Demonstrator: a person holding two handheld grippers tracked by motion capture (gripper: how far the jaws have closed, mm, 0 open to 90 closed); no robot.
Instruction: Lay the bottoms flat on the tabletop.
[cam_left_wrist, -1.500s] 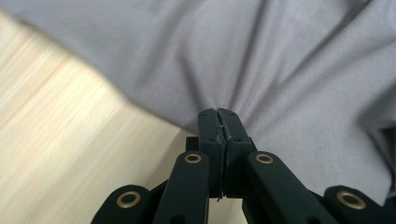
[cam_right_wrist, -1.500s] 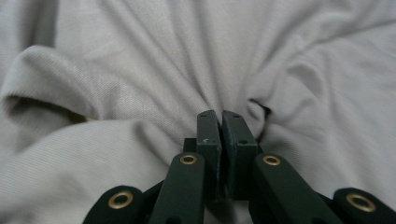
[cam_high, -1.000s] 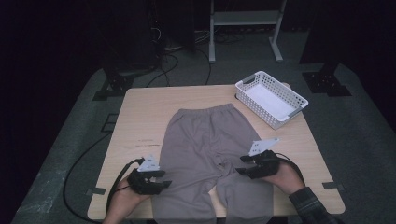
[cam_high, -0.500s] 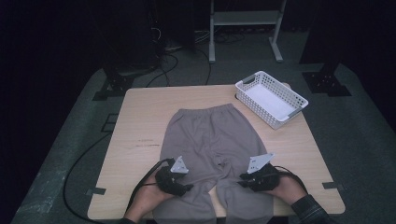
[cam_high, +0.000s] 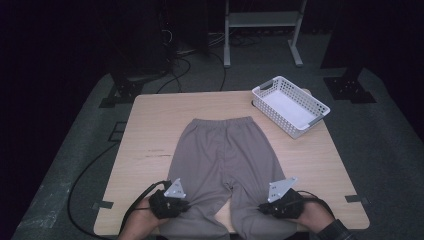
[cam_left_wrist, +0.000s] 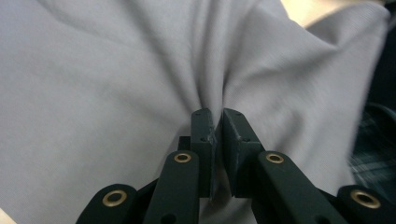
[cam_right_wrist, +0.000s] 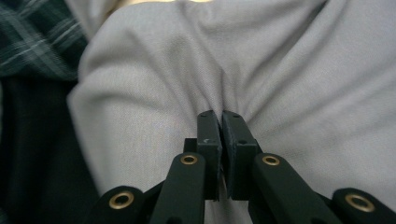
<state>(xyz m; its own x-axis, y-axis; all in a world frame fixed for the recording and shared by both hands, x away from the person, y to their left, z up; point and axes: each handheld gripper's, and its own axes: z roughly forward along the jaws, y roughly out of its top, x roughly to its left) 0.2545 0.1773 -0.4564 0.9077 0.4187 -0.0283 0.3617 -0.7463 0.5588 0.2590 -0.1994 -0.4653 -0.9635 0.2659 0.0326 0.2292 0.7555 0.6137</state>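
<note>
At the near edge of the table, a pair of grey trousers lies flat, waistband toward the far side and both leg ends reaching the near edge. The left gripper has just been closing, and its jaws now pinch a ridge of cloth on the left leg, as the left gripper view shows; the right gripper has likewise just been closing on a fold of the right leg. Each pinch looks shallow, taking only a small pucker, so the likeliest trouble is that the cloth slides out if the legs are lifted or pulled quickly. I cannot tell whether each bite holds both layers or just the top one; with one layer alone, the leg would peel open rather than fold over. Uneven pulling by the two hands would skew the fold. Room to carry the legs forward is good: bare wood lies on both sides of the trousers and beyond the waistband. The white basket sits at the far right corner, just clear of the waistband, so a fold that drifts rightward could nudge it. The gripper cable hangs off the left side, away from the cloth.
</note>
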